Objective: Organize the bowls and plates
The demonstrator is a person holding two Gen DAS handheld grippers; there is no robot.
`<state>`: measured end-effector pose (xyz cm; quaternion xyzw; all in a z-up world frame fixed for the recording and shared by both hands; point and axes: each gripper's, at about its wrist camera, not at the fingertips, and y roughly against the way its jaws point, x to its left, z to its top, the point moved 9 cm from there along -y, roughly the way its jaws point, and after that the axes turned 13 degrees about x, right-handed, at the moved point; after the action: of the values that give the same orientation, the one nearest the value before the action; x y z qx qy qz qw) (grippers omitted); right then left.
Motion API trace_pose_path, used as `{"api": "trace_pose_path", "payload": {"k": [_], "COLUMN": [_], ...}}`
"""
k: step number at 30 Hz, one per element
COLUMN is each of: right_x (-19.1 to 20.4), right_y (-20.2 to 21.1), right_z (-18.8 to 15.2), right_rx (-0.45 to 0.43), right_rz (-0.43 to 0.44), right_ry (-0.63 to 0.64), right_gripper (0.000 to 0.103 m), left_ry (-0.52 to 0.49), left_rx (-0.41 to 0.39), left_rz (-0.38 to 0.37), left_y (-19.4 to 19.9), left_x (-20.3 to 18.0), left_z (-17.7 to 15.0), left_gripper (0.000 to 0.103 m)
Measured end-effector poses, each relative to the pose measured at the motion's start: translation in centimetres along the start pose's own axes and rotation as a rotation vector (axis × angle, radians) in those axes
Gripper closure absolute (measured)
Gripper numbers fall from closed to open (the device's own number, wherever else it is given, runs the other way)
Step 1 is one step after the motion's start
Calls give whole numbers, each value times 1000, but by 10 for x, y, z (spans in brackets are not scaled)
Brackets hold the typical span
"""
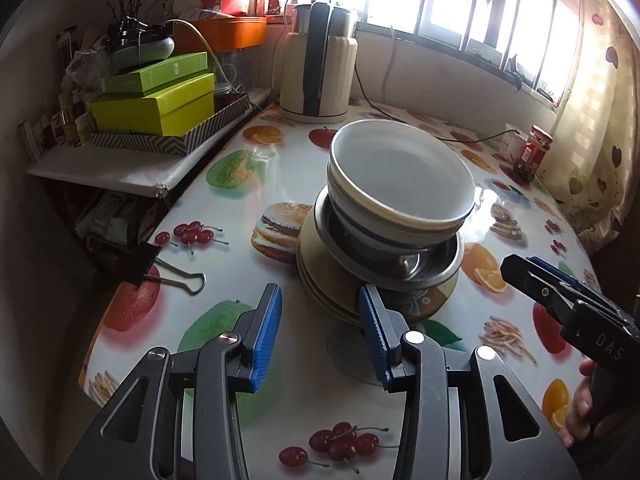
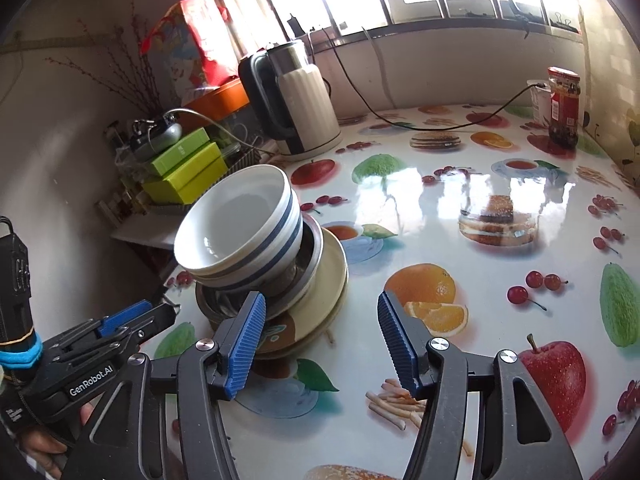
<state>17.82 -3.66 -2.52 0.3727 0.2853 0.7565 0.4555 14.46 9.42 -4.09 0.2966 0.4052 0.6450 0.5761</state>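
The crockery stands as one pile near the left edge of the table (image 1: 328, 392): two white bowls (image 1: 400, 184) with blue bands, nested and tilted, sit in a steel bowl (image 1: 404, 268), which rests off-centre on a few cream plates (image 1: 316, 276). The left tool (image 1: 320, 336) is just in front of the plates with its jaws apart and nothing between them; the right tool (image 2: 320, 344) is beside the pile with its jaws apart over bare tablecloth, likewise empty. By the look of it, stacking is finished or nearly so, and the step in hand is a release and check. To do it well, both tools should back straight away from the pile without brushing the plate rims, since the leaning top bowls look ready to slide. If the lean needs correcting, the better course appears to be a grip on the rim of the upper bowl with one tool while the other steadies the steel bowl. The ceramic is glazed, smooth and thick-walled; the steel is thin, polished and reflective; the plates are shallow with a raised lip. The cloth is glossy plastic printed with fruit, likely slippery. The ribbed blue pads (image 2: 248, 340) should bite well on a rim.
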Motion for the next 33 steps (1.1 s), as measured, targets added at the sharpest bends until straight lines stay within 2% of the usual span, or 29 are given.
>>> {"api": "trace_pose_path", "payload": {"k": [2,4,10,13,22,33], "right_x": [1,2,5,1,-3,-4], "right_y": [0,0,-2,-10,-29,-39], "right_z": [-7,-12,-25,-35,-61,-74], "right_rx": [8,12,21,52,125,161], "right_rz": [-3,-28,-64,-121,-151,-200], "right_ry": [11,18,37,32,30,44], "right_gripper": [41,37,34,33,33,32], "left_ry": [-26,-21,-9,-6,13,24], "left_rx": [-15,-4,9,32,104,116], "left_rz": [35,26,36,39,36,62], "left_y": [0,-3,-8,-14,-34,-41], "left_x": [-1,-2,1,2,6,9], "left_z": [-7,-14,-26,-34,-52,-59], "left_gripper": [61,61,61,61,61,61]}}
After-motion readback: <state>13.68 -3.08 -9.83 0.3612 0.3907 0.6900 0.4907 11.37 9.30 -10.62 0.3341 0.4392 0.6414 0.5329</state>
